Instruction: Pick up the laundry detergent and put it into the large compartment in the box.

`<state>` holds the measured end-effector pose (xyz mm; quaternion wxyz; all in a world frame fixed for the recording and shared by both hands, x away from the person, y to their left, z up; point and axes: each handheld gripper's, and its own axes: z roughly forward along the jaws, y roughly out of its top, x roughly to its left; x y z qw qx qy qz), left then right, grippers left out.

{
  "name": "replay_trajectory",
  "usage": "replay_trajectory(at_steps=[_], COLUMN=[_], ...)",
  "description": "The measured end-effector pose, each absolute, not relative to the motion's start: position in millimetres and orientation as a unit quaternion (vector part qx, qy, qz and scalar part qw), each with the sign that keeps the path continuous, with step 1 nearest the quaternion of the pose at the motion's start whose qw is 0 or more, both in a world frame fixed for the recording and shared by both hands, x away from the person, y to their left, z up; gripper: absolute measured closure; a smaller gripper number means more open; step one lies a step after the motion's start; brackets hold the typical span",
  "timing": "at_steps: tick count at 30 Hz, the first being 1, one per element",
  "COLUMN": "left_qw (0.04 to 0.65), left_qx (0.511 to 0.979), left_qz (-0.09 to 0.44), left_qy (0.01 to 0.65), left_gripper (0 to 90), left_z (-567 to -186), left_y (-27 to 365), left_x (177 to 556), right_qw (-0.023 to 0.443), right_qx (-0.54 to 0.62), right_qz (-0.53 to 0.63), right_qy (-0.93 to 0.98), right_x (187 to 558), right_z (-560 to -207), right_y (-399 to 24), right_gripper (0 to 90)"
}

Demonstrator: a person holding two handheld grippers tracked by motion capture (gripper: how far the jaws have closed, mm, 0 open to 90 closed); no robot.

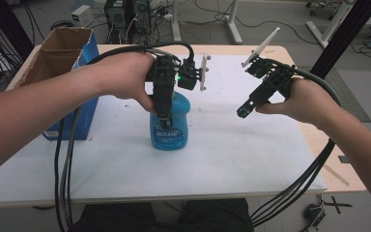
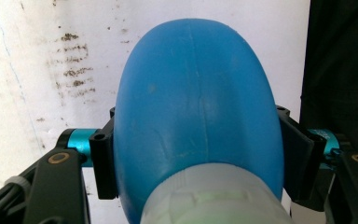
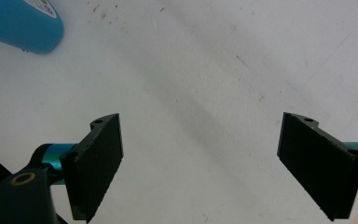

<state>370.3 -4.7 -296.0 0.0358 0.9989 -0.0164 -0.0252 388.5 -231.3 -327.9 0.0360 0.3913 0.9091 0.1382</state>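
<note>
Blue bottle (image 2: 196,112) stands upright, pinched by the left gripper (image 1: 163,113) from above (for lifting, probably); right gripper (image 3: 214,158) hovers spread.

1. An open cardboard box (image 1: 60,48) with a blue side is sitting at the table's left edge, its flaps standing up.
2. A white sheet (image 1: 232,145) is covering most of the wooden table (image 1: 319,140), and dark smudges are showing on it in the left gripper view.
3. Computer towers (image 1: 125,14) are standing on the floor beyond the table, cables (image 1: 212,19) trailing around them.
4. A small white box (image 1: 81,14) is resting nearby.
</note>
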Motion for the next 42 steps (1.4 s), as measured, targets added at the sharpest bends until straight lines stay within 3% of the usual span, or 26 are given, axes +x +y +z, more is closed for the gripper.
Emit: replay_trajectory(at_steps=[31, 42], left_qw=[0.039, 0.054], left_qx=[0.999, 0.998], left_qz=[-0.023, -0.02], left_qy=[0.014, 0.027], left_gripper=[37.9, 37.9], left_z=[-293.9, -258.4], left_y=[0.4, 15.6], left_x=[372.5, 375.3], right_qw=[0.035, 0.03], right_qx=[0.392, 0.391], right_qz=[0.14, 0.141], right_qy=[0.909, 0.909], right_x=[389.7, 395.0], right_z=[-326.6, -322.0], right_y=[-233.6, -234.6], right_gripper=[13.5, 13.5])
